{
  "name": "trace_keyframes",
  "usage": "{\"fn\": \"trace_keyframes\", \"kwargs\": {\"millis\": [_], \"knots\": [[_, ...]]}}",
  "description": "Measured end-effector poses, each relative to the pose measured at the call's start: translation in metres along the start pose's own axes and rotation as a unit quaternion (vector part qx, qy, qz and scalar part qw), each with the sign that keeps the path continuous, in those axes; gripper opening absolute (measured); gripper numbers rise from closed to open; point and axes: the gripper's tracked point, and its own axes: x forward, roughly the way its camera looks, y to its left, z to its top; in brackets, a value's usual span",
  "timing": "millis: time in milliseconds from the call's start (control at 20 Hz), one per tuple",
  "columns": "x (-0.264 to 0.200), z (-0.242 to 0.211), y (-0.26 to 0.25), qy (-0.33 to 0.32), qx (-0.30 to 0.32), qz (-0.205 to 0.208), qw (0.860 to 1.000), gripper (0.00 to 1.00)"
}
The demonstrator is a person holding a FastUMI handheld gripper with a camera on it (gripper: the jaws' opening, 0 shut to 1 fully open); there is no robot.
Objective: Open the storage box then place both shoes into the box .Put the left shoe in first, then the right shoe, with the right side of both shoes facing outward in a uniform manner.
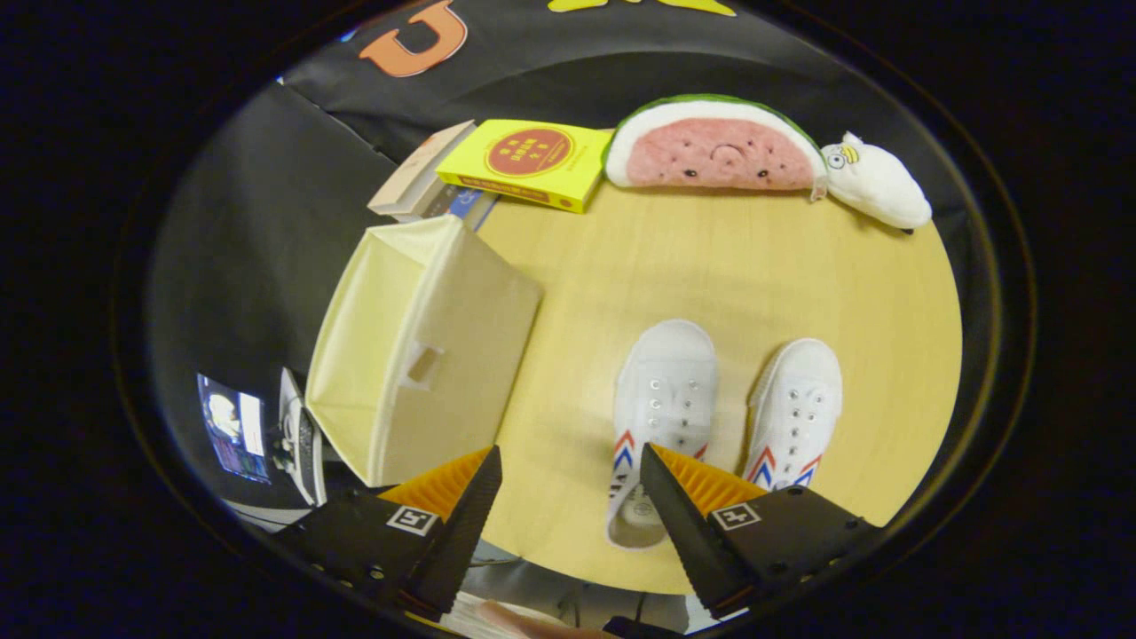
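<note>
— What is held nearest?
— The hand-held gripper [568,470], fingers spread apart; one shoe's [661,417] heel is partly hidden.
— How many things are counted?
— Two shoes, one open storage box [417,355] beside them on the tabletop [710,266].

The table [754,266] is holding everything. The box [417,355] is sitting on its left side, open at the top. Two shoes [661,417] are lying side by side on the near right part, toes pointing far. The gripper [568,461] is hanging over the near edge with its fingers spread apart, and the left shoe's heel is lying just under the right finger. Books [524,164] are lying at the far edge behind the box. A melon toy [714,146] is sitting to their right, and a small plush [874,182] is lying right of that.
</note>
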Motion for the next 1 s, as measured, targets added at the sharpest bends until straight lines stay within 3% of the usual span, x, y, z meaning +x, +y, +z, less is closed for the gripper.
{"fn": "trace_keyframes", "kwargs": {"millis": [300, 450, 550, 700, 800, 850, 900, 1000], "knots": [[0.028, -0.025, -0.067, 0.021, -0.038, -0.089, 0.995, 0.94], [0.044, -0.033, -0.089, 0.024, -0.069, -0.123, 0.990, 0.87], [0.057, -0.039, -0.094, 0.033, -0.059, -0.122, 0.990, 0.78], [0.074, -0.045, -0.089, 0.052, -0.013, -0.093, 0.994, 0.50], [0.078, -0.041, -0.082, 0.043, -0.018, -0.070, 0.996, 0.30], [0.077, -0.040, -0.079, 0.041, -0.023, -0.060, 0.997, 0.25], [0.079, -0.040, -0.079, 0.032, -0.021, -0.051, 0.998, 0.10], [0.074, -0.036, -0.079, 0.028, 0.000, -0.025, 0.999, 0.10]]}}
